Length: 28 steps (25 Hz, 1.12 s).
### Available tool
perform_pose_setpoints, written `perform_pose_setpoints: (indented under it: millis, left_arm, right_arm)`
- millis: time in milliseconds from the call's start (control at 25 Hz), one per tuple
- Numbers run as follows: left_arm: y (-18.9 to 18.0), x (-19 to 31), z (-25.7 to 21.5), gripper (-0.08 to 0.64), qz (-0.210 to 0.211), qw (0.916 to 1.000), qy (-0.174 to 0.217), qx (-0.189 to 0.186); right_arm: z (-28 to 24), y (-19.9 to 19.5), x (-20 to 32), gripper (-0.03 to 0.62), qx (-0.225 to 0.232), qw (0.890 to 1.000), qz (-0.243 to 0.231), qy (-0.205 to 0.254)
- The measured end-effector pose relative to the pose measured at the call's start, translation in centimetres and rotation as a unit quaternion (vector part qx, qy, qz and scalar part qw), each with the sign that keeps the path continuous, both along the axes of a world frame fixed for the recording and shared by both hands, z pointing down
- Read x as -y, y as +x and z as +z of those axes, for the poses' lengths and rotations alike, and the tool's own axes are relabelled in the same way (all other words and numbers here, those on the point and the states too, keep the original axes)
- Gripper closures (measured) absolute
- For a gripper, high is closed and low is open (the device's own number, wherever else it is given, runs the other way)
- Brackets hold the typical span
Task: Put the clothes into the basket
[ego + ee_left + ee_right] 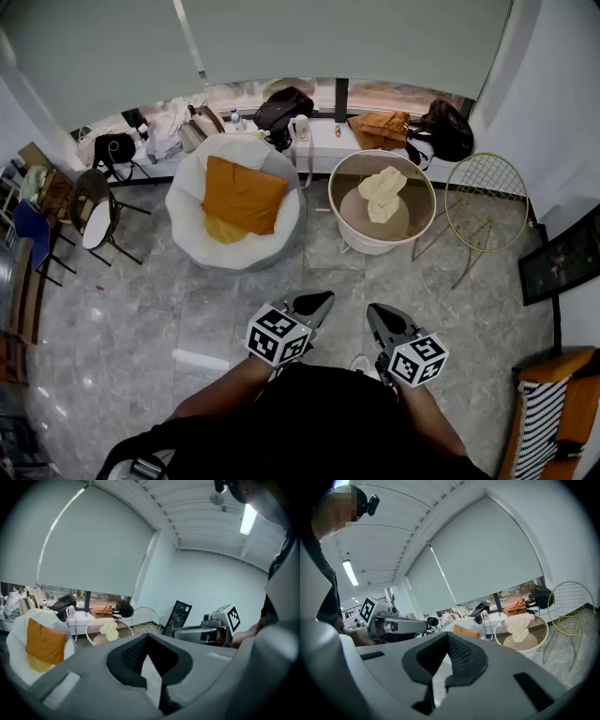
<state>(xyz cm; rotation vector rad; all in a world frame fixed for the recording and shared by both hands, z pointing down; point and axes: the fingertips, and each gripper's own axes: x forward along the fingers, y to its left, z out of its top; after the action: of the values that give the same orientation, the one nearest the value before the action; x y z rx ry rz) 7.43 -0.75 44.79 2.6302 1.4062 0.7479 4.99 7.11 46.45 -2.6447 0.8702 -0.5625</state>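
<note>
1. The right gripper [377, 317] and the left gripper [322, 301] are both closed on nothing. They are held side by side near the person's body, aimed forward and slightly down.
2. The round white basket [373, 247] stands on the floor well ahead and a little to the right, so the right gripper is nearer.
3. A crumpled cream garment [382, 193] already lies inside the basket. Its long axis runs away from the person, leaning right at the far end.
4. A rumpled tan cloth [380, 129] lies on the sill just beyond the basket and is probably still to be fetched.
</note>
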Motion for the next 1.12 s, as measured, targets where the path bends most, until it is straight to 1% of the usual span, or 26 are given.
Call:
perform_pose_setpoints:
  millis: [200,400,640,1120]
  left_arm:
    - [0.04,-0.02,-0.05,0.560,0.003,1.0000,0.001,0.000]
    - [0.28,0.10,0.00,0.560,0.000,1.0000,-0.004,0.008]
    - [0.26,-0.28,0.07,0.560,0.004,1.0000,-0.001,0.008]
    - [-0.37,-0.61,0.34,0.560,0.016,0.9998,0.007,0.005]
  right_arm:
    - [-0.13,0.20,0.22,0.580,0.001,1.000,-0.001,0.000]
    - [-0.27,0.31,0.30,0.580,0.000,1.000,-0.003,-0.004]
    - [-0.09,0.51,-0.21,0.578,0.004,1.000,0.007,0.008]
    - [-0.01,0.19,-0.02,0.578,0.008,1.000,0.006,0.006]
